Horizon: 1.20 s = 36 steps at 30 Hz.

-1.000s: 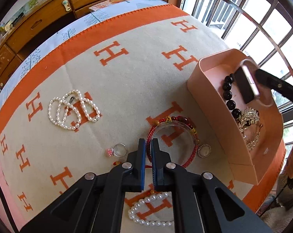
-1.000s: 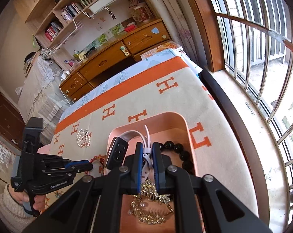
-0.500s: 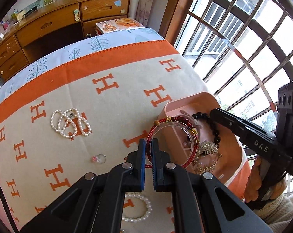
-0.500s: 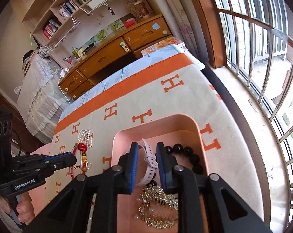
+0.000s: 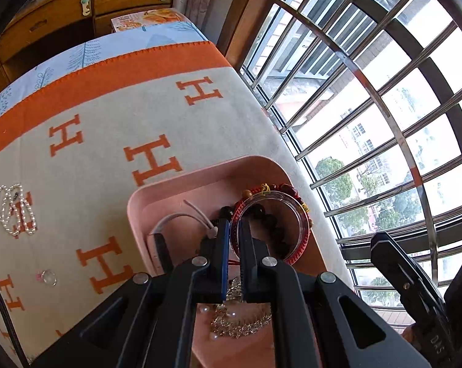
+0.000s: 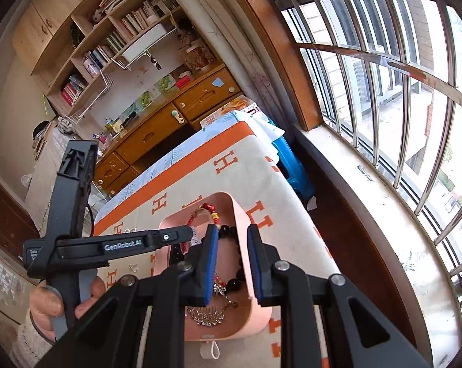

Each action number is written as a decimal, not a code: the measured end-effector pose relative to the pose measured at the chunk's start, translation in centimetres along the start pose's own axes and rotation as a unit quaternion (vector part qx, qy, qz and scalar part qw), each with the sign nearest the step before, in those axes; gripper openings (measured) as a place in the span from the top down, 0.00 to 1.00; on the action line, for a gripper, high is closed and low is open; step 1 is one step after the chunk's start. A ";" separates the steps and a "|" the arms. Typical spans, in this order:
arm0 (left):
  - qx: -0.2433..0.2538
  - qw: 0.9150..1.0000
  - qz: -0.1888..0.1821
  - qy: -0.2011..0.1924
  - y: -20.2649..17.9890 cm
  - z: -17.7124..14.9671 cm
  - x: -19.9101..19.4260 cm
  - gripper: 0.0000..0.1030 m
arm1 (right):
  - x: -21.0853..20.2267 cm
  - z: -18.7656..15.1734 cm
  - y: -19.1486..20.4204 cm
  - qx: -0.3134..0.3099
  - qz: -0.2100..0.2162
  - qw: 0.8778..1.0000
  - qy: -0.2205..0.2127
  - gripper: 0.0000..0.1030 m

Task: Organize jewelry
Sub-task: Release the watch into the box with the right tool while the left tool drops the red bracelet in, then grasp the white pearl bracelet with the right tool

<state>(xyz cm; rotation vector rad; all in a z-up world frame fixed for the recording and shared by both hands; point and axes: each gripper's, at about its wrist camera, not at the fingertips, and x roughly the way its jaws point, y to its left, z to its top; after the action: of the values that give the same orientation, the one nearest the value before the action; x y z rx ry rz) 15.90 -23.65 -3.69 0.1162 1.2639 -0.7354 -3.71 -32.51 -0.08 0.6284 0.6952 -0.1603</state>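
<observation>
Presently, the largest element is the blanket (image 5: 114,128), cream with orange letters and an orange border; what carries it cannot be told. Near its window-side edge sits the pink tray (image 5: 200,171), the landmark for everything else.

Left tool (image 5: 234,230): closed on the rim of the clear bangle (image 5: 292,214), which hangs together with a red cord bracelet (image 5: 301,245) directly above the tray's interior.

Right tool (image 6: 232,263): jaws parted and gripping nothing, poised above the tray's window-side wall.

Inside the tray: a black bead bracelet (image 6: 235,279), a white-strapped watch (image 5: 172,224) and a gold rhinestone comb (image 6: 206,314).

Outside the tray, well apart on the blanket on the side away from the window: a coiled pearl necklace (image 5: 13,211) and, nearer the camera, a small ring (image 5: 47,277).

Step in hand, as judged: delivery of the bangle and cord bracelet into the tray. The next move calls for lowering a little, then parting the left jaws so the pair drops clear of the beads. Afterwards the pearls and ring remain to be collected.
</observation>
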 end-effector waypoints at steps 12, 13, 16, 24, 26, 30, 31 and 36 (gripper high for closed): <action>0.052 0.996 0.060 -0.029 -0.7 -1.7 -3.3 0.52 | 0.9 -1.6 1.6 -0.037 0.023 0.999 0.030 0.81; 0.053 0.996 0.065 -0.029 -0.4 -2.0 -3.9 0.52 | 0.9 -1.8 1.9 -0.042 0.025 0.998 0.033 0.81; 0.051 0.994 0.086 -0.032 1.0 -3.1 -6.2 0.50 | 0.8 -2.6 3.0 -0.060 0.035 0.997 0.040 0.81; 0.044 0.985 0.160 -0.043 3.9 -6.7 -11.7 0.47 | 0.4 -4.1 5.8 -0.101 0.051 0.992 0.061 0.81; 0.045 0.982 0.178 -0.044 4.6 -7.9 -13.0 0.47 | 0.3 -4.6 6.7 -0.115 0.054 0.990 0.066 0.81; 0.034 0.979 0.196 -0.049 6.3 -10.3 -15.5 0.46 | 0.0 -5.4 8.5 -0.145 0.056 0.985 0.075 0.81; 0.029 0.978 0.199 -0.051 6.8 -10.9 -16.0 0.46 | 0.0 -5.6 9.1 -0.152 0.056 0.984 0.078 0.81; 0.004 0.976 0.207 -0.062 9.6 -13.5 -18.3 0.45 | 0.1 -6.6 11.9 -0.193 0.058 0.975 0.091 0.81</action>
<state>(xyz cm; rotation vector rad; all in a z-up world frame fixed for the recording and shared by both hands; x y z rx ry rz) 8.19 -1.96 5.29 0.3250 1.0702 -0.3808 -3.20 -19.03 1.75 0.3107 0.8373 0.1425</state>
